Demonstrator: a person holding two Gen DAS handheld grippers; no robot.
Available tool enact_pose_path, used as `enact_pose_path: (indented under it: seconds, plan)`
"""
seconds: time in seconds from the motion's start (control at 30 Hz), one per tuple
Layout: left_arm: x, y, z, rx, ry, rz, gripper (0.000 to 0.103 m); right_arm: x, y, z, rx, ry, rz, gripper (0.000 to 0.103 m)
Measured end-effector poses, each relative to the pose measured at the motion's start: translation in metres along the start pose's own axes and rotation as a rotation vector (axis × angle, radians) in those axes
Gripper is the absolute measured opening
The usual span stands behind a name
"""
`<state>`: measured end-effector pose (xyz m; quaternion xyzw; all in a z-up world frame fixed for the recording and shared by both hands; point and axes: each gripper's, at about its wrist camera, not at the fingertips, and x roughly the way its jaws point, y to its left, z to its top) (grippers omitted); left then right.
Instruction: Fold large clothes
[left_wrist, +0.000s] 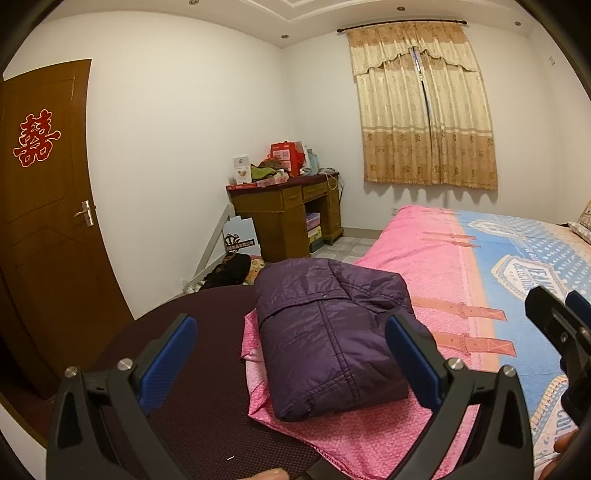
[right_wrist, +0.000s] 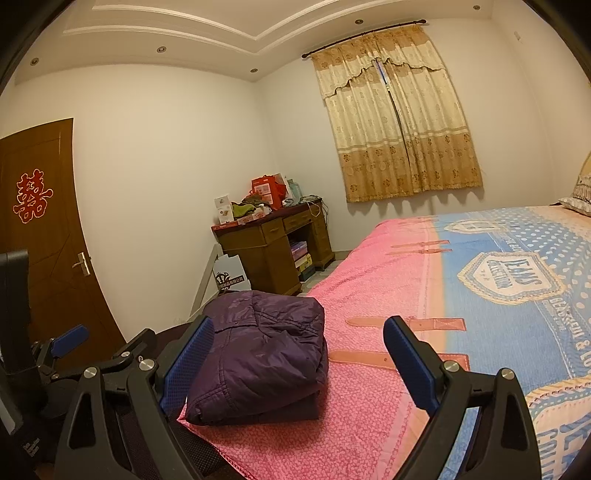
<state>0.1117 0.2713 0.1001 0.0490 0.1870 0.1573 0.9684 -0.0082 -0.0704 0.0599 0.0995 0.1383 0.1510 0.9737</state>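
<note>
A dark purple quilted jacket (left_wrist: 332, 332) lies folded into a compact bundle on the near corner of the bed (left_wrist: 461, 266), resting on the pink edge of the blanket. My left gripper (left_wrist: 291, 332) hovers open just above and in front of the bundle, with nothing between its blue pads. The same jacket (right_wrist: 258, 354) shows in the right wrist view, left of centre. Held off to the jacket's right, my right gripper (right_wrist: 299, 339) is open and empty too. The right gripper's tip (left_wrist: 557, 314) appears at the right edge of the left wrist view; the left gripper (right_wrist: 66, 347) shows at the right view's left edge.
A pink and blue patterned blanket (right_wrist: 480, 280) covers the bed. A dark round surface (left_wrist: 184, 369) sits at the bed's near left corner. A cluttered wooden desk (left_wrist: 288, 214) stands against the far wall under a curtained window (left_wrist: 424, 110). A brown door (left_wrist: 44, 206) is at the left.
</note>
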Motion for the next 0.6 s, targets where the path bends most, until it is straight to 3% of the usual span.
enact_pose_path:
  seconds: [0.6]
  plan:
    - [0.018, 0.01, -0.001, -0.016, 0.058, -0.036, 0.103, 0.003, -0.002, -0.006, 0.015, 0.019, -0.002, 0.093]
